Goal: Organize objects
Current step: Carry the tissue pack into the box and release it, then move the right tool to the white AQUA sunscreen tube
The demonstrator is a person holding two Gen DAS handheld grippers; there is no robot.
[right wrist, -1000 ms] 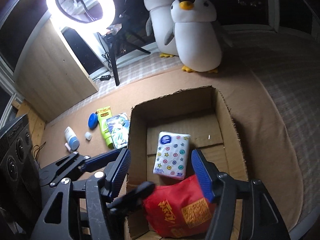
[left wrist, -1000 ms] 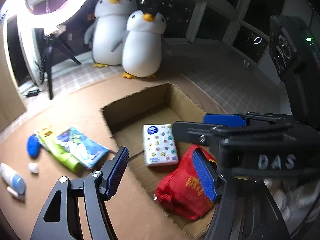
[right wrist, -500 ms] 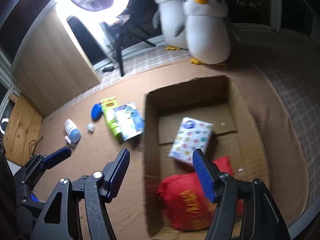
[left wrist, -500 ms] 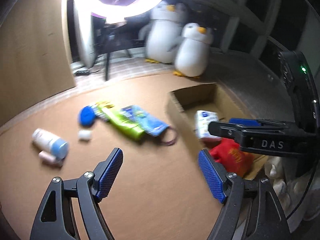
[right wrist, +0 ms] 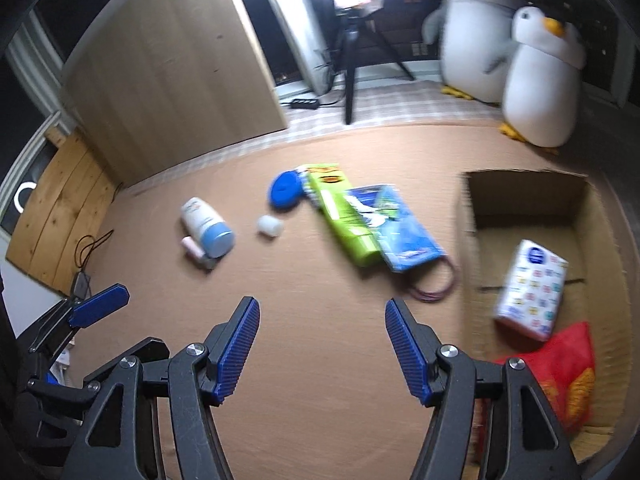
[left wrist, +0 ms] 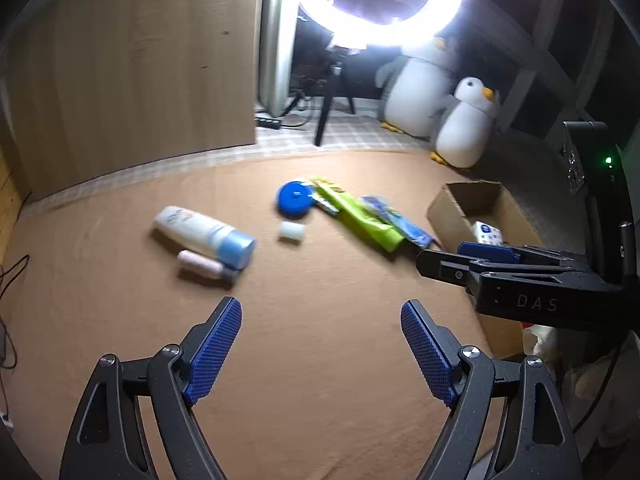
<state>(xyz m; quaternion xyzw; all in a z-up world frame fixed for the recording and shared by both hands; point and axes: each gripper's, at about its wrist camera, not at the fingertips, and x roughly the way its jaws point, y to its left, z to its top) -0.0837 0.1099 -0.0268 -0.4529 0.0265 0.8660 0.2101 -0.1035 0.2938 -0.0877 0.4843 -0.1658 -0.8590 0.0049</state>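
The cardboard box [right wrist: 532, 216] sits open on the brown mat [right wrist: 320, 320], and inside it a patterned tissue pack [right wrist: 530, 290] lies tilted against a red pouch [right wrist: 568, 372] at the box's near end. Just beside the box's left wall a loop of purple hair ties [right wrist: 434, 284] rests on the mat, touching the corner of a blue packet [right wrist: 394, 228], which overlaps a green tube box [right wrist: 342, 212]. A blue round case [right wrist: 286, 190] lies at the far end of the tube box, farther from the cardboard box, and a small white cap [right wrist: 269, 226] sits near it. Farther left of the cardboard box a white bottle with a light-blue cap [right wrist: 206, 224] lies on its side, touching a small pink tube [right wrist: 194, 250]. The right gripper [right wrist: 322, 344] hovers over bare mat with its blue fingers [right wrist: 236, 348] spread apart and holding nothing. The left gripper [left wrist: 322, 350] likewise hangs above the mat, fingers [left wrist: 214, 350] released and empty, well short of the bottle [left wrist: 204, 236]; from its view the right gripper's black body [left wrist: 520, 280] crosses in front of the box [left wrist: 480, 216]. Beyond the box stand two plush penguins [right wrist: 536, 80], and a ring light [left wrist: 384, 20] on a tripod glares past the mat's far edge.
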